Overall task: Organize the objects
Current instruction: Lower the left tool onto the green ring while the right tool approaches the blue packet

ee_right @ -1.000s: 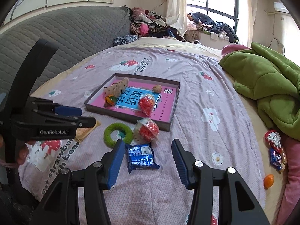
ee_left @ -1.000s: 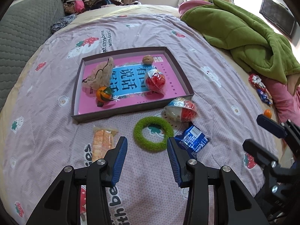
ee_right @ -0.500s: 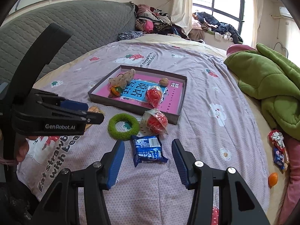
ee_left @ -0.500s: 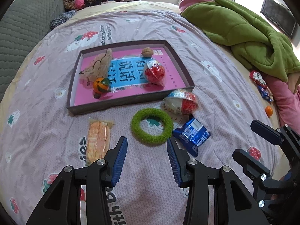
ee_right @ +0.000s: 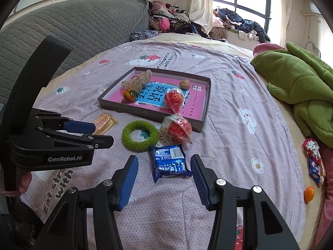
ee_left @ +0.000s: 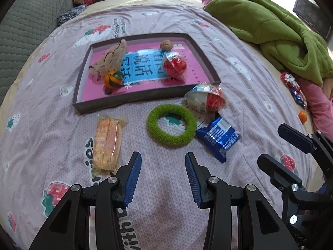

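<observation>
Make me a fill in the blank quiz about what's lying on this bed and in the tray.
1. The fuzzy ring on the bedspread is ____ in colour.
2. The walnut lies inside the ____.
3. The blue snack packet lies on the bedspread just ahead of the open ____ gripper.
4. Both grippers are ____, holding nothing.

Missing words: green; tray; right; open

The right gripper (ee_right: pixel 164 171) hangs with jaws apart over a blue snack packet (ee_right: pixel 168 162) on the bedspread (ee_right: pixel 229 137), beside a green ring (ee_right: pixel 139 135), below the shallow box (ee_right: pixel 205 108); the left gripper (ee_right: pixel 89 134) hovers alongside
</observation>
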Action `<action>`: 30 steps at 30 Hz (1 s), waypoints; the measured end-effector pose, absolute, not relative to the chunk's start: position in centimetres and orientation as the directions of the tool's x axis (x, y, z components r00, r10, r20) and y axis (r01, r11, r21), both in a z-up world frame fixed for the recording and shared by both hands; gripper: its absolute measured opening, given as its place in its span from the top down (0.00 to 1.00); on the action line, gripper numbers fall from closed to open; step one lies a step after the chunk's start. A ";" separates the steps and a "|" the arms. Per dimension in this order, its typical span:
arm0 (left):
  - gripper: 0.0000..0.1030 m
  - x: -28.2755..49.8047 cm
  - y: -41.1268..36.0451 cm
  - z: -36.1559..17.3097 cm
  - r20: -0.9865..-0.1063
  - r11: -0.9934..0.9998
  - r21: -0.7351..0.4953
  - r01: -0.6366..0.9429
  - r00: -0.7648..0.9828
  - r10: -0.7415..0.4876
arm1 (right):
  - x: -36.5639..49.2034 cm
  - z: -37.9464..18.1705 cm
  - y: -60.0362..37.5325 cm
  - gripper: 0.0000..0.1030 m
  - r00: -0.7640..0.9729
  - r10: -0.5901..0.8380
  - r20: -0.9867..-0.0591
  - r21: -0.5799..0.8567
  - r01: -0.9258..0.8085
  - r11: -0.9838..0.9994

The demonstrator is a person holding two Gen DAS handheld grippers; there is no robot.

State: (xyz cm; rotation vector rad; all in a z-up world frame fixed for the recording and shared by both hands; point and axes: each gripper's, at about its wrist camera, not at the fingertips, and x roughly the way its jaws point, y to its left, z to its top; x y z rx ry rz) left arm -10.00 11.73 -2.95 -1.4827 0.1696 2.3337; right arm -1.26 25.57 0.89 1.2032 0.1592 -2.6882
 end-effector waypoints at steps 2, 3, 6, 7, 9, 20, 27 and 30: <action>0.56 -10.1 11.7 -3.3 -0.896 -0.925 -0.098 -0.367 -0.372 0.243 | -1.3 0.6 25.5 0.50 -0.649 -0.131 -0.749 -0.017 0.218 -0.976; 0.56 -10.1 11.6 -3.5 -0.897 -0.925 -0.100 -0.367 -0.369 0.244 | -1.3 0.5 25.6 0.50 -0.648 -0.132 -0.750 -0.016 0.218 -0.976; 0.56 -10.2 11.5 -3.8 -0.899 -0.925 -0.102 -0.366 -0.364 0.243 | -1.2 0.2 25.6 0.50 -0.645 -0.136 -0.751 -0.008 0.216 -0.976; 0.56 -10.1 11.5 -3.8 -0.900 -0.925 -0.103 -0.367 -0.362 0.244 | -1.2 0.1 25.7 0.50 -0.645 -0.138 -0.752 -0.005 0.214 -0.977; 0.56 -10.0 11.5 -4.0 -0.900 -0.925 -0.106 -0.365 -0.360 0.245 | -1.1 -0.1 25.7 0.50 -0.643 -0.140 -0.753 -0.002 0.215 -0.977; 0.56 -9.4 11.2 -4.7 -0.903 -0.924 -0.113 -0.365 -0.350 0.249 | -1.3 -0.8 25.6 0.50 -0.633 -0.142 -0.761 0.009 0.207 -0.978; 0.56 -9.6 11.1 -5.4 -0.907 -0.924 -0.116 -0.364 -0.340 0.248 | -1.5 -1.4 25.5 0.50 -0.624 -0.140 -0.769 0.007 0.211 -0.977; 0.56 -9.7 10.9 -5.6 -0.908 -0.925 -0.122 -0.361 -0.336 0.251 | -1.6 -1.8 25.5 0.50 -0.617 -0.141 -0.774 0.008 0.213 -0.977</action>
